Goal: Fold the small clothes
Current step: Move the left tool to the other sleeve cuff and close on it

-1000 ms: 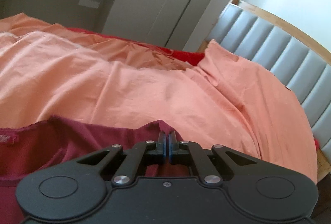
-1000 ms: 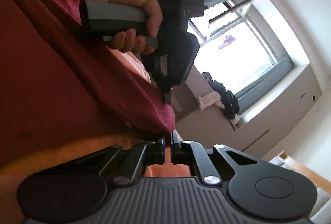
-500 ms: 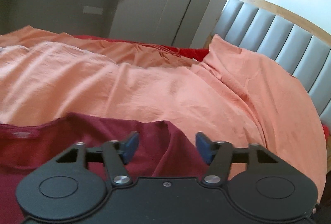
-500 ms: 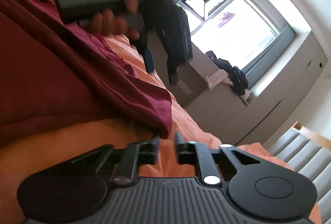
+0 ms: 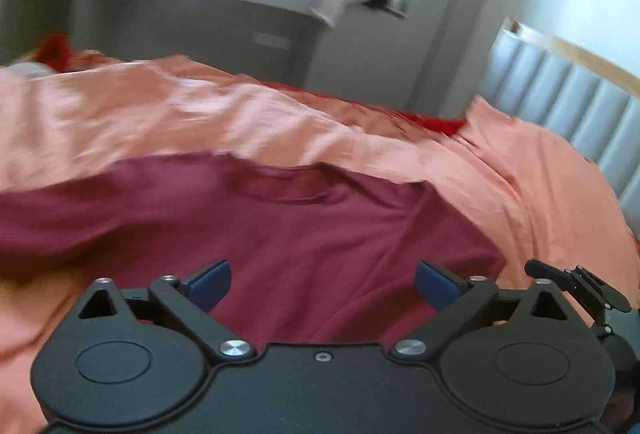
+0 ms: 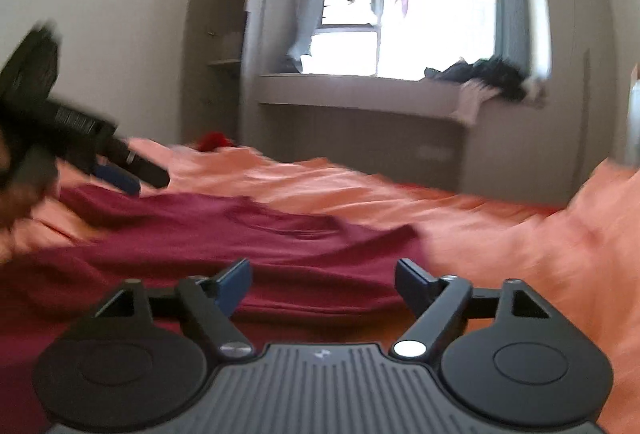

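A maroon shirt lies spread on the orange bedsheet, its neckline facing the window. My left gripper hovers over the shirt's near part. Its jaws are opening wide, and nothing is pinched between the blue pads. In the right wrist view the same shirt stretches to the left. My right gripper is just above its near edge with jaws opening, and no cloth sits between them. The left gripper shows blurred at the left, held in a hand above the shirt's far side.
A grey padded headboard with a wooden rim stands at the right. A window bench beyond the bed carries a pile of dark clothes. Something red lies at the bed's far edge. A tall open cupboard stands beside the window.
Both grippers were shut on the maroon shirt's edge and have let go and opened. The left one swept sideways and back, the right one rolled level and rose. The shirt now lies flat.
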A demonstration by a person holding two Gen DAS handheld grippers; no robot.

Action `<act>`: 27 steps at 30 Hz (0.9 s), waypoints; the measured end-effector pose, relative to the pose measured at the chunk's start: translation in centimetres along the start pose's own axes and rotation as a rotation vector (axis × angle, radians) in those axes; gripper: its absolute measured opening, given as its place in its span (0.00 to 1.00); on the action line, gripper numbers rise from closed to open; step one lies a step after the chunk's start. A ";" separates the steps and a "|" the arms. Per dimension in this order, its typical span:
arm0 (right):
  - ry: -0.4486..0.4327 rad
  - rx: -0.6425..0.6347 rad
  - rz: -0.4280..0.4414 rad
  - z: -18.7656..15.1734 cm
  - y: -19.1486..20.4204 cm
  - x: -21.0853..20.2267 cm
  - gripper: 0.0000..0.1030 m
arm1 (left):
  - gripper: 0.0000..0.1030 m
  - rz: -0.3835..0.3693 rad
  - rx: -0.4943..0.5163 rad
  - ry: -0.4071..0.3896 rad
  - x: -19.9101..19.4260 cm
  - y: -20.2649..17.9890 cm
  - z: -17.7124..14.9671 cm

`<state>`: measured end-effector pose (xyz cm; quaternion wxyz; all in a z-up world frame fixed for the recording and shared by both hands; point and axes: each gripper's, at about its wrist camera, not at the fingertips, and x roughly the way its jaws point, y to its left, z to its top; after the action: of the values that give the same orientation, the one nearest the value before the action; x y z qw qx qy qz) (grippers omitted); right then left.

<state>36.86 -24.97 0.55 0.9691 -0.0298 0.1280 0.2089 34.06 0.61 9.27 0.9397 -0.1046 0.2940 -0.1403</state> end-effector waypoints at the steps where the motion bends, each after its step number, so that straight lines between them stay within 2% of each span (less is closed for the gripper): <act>1: 0.008 0.011 0.027 0.1 0.8 0.1 0.82 | 0.99 0.027 -0.008 -0.021 -1.2 0.6 -1.0; 4: 0.050 0.000 0.072 0.3 3.8 0.8 0.82 | 0.99 0.090 0.000 -0.066 -3.8 1.9 -3.8; 6: 0.076 -0.021 0.072 0.6 5.5 1.5 0.82 | 0.99 0.123 -0.011 -0.103 -4.9 2.7 -5.8; 10: 0.136 -0.032 0.073 0.8 8.6 3.1 0.72 | 0.99 0.103 -0.096 -0.163 -6.0 4.5 -8.5; 12: 0.178 -0.068 0.064 0.5 9.8 3.8 0.71 | 0.99 0.092 -0.104 -0.120 -6.0 5.1 -8.9; 15: 0.244 -0.133 0.045 -0.3 10.8 5.5 0.69 | 0.99 0.094 -0.113 -0.140 -6.4 5.5 -9.2; 16: 0.255 -0.127 0.049 -0.6 10.9 5.8 0.62 | 0.99 0.088 -0.121 -0.137 -6.4 5.6 -9.3; 17: 0.267 -0.112 0.062 -0.7 10.9 6.0 0.44 | 0.99 0.076 -0.137 -0.133 -6.4 5.9 -9.3; 20: 0.281 -0.088 0.087 -1.1 10.6 5.5 0.12 | 0.99 0.062 -0.168 -0.131 -6.3 6.1 -9.5; 22: 0.266 -0.100 0.081 -1.2 10.8 4.8 0.07 | 0.99 0.062 -0.157 -0.131 -6.4 6.0 -9.6; 27: 0.220 -0.140 0.065 -0.6 11.1 2.5 0.05 | 0.99 0.057 -0.124 -0.135 -6.2 5.5 -9.6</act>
<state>34.35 -13.88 -0.74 0.9375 -0.1158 0.2195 0.2439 24.67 6.70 3.28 0.9527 -0.1635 0.2408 -0.0878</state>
